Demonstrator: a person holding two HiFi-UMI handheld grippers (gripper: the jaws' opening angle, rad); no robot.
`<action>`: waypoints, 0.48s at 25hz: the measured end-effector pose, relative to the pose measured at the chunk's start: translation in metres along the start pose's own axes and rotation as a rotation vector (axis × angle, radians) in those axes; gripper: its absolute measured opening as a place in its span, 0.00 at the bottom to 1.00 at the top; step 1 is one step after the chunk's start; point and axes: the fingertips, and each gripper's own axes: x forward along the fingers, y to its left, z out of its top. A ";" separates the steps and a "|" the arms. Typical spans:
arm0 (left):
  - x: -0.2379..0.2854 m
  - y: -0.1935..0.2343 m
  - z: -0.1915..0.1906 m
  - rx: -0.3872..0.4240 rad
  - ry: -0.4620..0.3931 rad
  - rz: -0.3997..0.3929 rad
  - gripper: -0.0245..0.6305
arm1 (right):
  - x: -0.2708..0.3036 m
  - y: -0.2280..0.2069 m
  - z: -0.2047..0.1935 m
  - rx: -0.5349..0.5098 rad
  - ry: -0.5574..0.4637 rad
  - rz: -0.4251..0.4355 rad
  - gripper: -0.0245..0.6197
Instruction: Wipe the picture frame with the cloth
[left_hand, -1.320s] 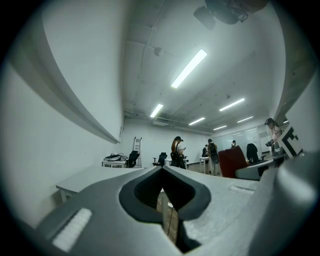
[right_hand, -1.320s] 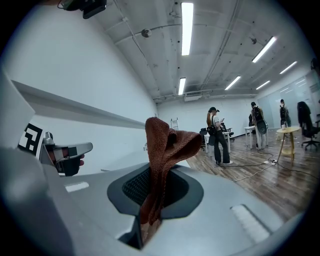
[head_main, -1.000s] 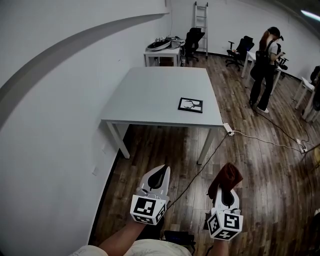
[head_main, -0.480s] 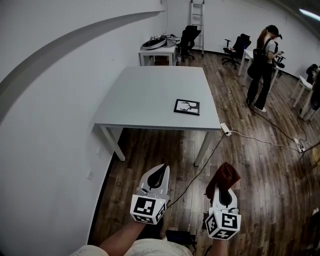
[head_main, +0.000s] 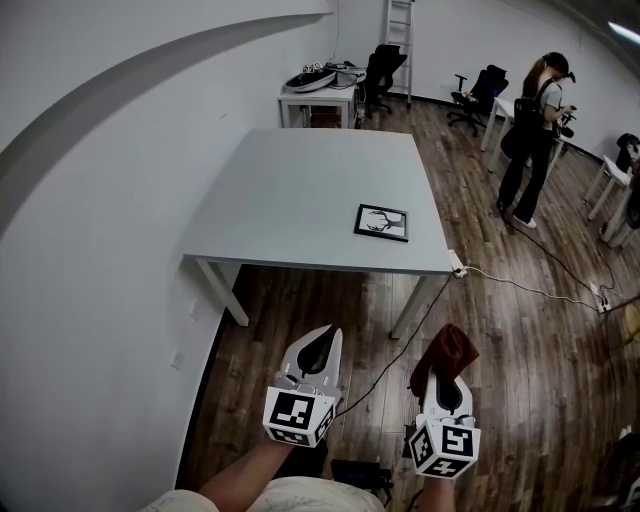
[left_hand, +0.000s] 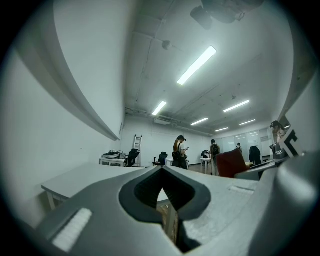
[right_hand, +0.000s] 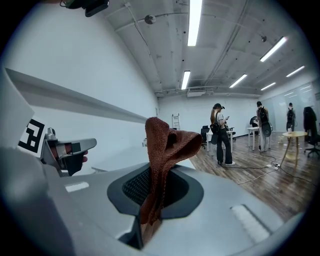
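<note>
At the left of the head view, a pale wall (head_main: 90, 250) runs along the room, and the grey surface (head_main: 290, 190) stands against it, well ahead of us. Near us and low in that view we hold the left tongs (head_main: 322, 342) over the wooden floor (head_main: 300, 300), pointing toward the surface. In the left gripper view the left tongs (left_hand: 162, 172) are drawn together at the tips, with nothing between them.

On the surface, toward its near right corner, the picture frame (head_main: 381, 222) lies flat. It has a black border and a pale picture inside, and it sits well apart from both tongs. A small table (head_main: 322, 95) with some gear on it stands at the far end of the room, with a ladder (head_main: 399, 35) leaning on the far wall and dark office chairs (head_main: 383, 70) beside it.

A dark cable (head_main: 400, 340) crosses the floor from near the tongs up to a white power strip (head_main: 457, 261) by the right leg of the surface.

Right of the left tongs, at the same nearness, the right tongs (head_main: 444, 376) are clamped on the cloth (head_main: 448, 348). In the right gripper view the rust-brown knitted cloth (right_hand: 167, 142) rises from between the right tongs (right_hand: 152, 187) and folds over at its top.

Far right, a person (head_main: 535, 130) stands on the floor, beyond the surface.
</note>
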 end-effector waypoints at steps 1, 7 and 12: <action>0.006 0.007 0.000 -0.001 0.003 -0.002 0.04 | 0.008 0.003 0.001 0.000 0.004 -0.001 0.13; 0.038 0.056 0.003 -0.001 0.008 0.003 0.04 | 0.064 0.030 0.015 -0.013 0.016 0.009 0.13; 0.065 0.095 0.005 -0.010 0.005 -0.002 0.04 | 0.106 0.045 0.025 -0.024 0.019 -0.003 0.13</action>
